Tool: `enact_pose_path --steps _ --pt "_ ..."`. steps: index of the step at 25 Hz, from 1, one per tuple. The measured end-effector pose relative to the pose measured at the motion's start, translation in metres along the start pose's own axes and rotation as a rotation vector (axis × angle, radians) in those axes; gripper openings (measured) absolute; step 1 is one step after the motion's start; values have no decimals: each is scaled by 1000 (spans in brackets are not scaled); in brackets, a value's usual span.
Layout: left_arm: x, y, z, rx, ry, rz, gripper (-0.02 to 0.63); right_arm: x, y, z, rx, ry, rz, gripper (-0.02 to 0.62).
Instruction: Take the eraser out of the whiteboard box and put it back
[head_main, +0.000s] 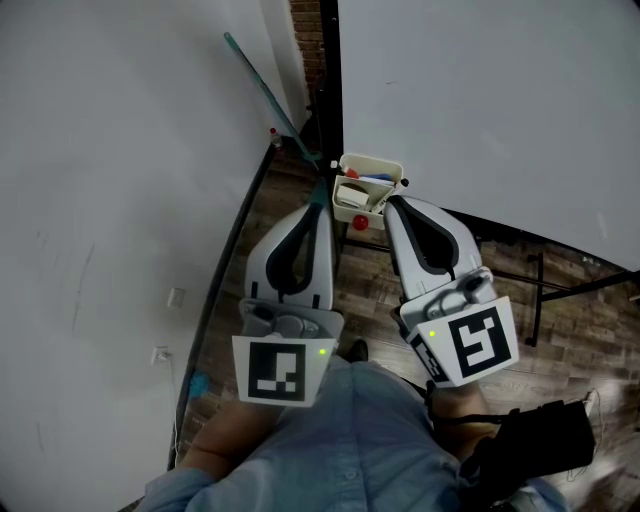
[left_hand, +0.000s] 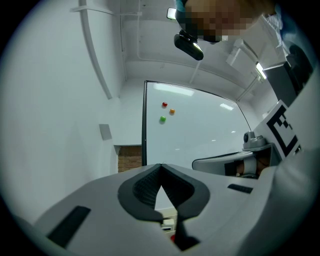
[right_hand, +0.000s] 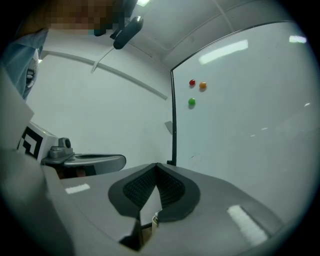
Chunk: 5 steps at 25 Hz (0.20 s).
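The left tongs (head_main: 322, 192) and the right tongs (head_main: 389, 202) are held side by side, both pointing away from the person toward the whiteboard box (head_main: 370, 164). In the left gripper view the left tongs (left_hand: 161, 166) are closed tip to tip, with only a small triangular gap behind the tips and nothing gripped. In the right gripper view the right tongs (right_hand: 156, 165) are closed in the same way and are just as empty.

The cream-coloured box sits at the near left edge of the whiteboard (head_main: 480, 100), just beyond both sets of tips and between them. Several small things lie inside it, white, blue and red. They are too small to tell which is the eraser, and neither pair of tongs holds it. A red round thing (head_main: 359, 222) shows just below the box.

Three magnets sit high on the board: a red one (right_hand: 192, 82), an orange one (right_hand: 202, 85) beside it and a green one (right_hand: 191, 102) below them. To the left is a white wall (head_main: 120, 180), with a teal stick (head_main: 262, 84) slanting along it. Wooden floor (head_main: 570, 285) shows under the board on the right. The person's blue shirt (head_main: 350, 440) fills the near edge of the head view.
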<state>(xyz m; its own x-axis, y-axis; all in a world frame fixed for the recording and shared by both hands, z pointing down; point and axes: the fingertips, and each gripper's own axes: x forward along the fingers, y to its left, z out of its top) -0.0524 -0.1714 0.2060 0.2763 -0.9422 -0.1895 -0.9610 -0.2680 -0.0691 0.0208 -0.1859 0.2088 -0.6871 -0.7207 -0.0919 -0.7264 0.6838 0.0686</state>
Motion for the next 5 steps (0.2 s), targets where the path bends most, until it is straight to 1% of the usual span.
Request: enact_pose_path --steps 5 --pt "1 -2 -2 1 8 -3 5 -1 -2 -1 6 -2 -1 0"
